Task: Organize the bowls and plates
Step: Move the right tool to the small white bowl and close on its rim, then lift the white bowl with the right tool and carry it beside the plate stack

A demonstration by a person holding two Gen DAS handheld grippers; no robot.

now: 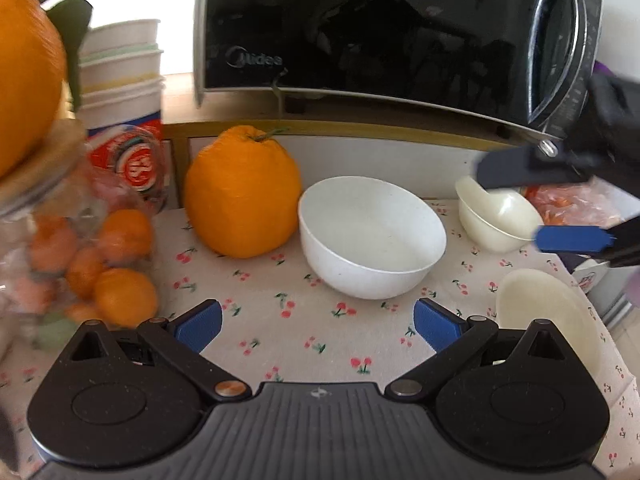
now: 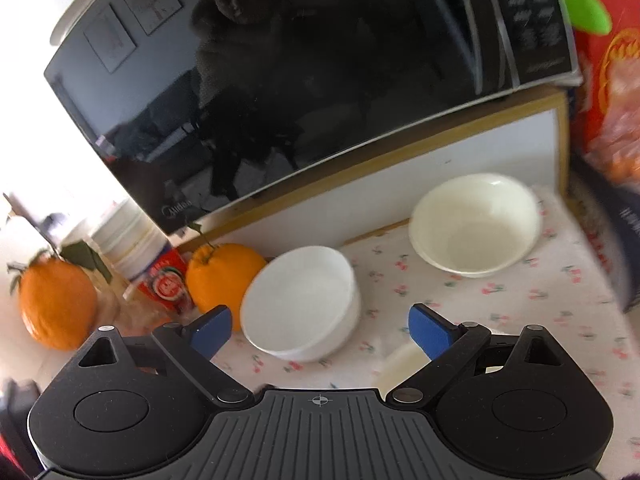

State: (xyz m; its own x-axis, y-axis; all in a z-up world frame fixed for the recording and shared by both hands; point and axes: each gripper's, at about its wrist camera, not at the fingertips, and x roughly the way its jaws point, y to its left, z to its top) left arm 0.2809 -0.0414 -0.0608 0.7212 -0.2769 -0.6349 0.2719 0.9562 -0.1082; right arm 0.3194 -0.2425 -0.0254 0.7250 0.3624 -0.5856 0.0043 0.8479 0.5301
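A white bowl (image 1: pixel 372 236) (image 2: pixel 300 304) stands upright on the cherry-print cloth (image 1: pixel 280 332). To its right is a smaller cream bowl (image 1: pixel 496 216) (image 2: pixel 476 224), and nearer the table edge lies a cream plate (image 1: pixel 536 304) (image 2: pixel 400 364), partly hidden by a finger in the right wrist view. My left gripper (image 1: pixel 318 324) is open and empty, low over the cloth just short of the white bowl. My right gripper (image 2: pixel 320 332) (image 1: pixel 509 206) is open and empty, raised in front of the cream bowl, with the white bowl ahead between its fingers.
A black microwave (image 1: pixel 380 28) on a white shelf closes off the back. A large orange fruit (image 1: pixel 242 196) sits left of the white bowl, with a jar of small oranges (image 1: pixel 80 264) and stacked paper cups (image 1: pixel 124 80) further left. A red snack bag (image 2: pixel 612 92) stands at the right.
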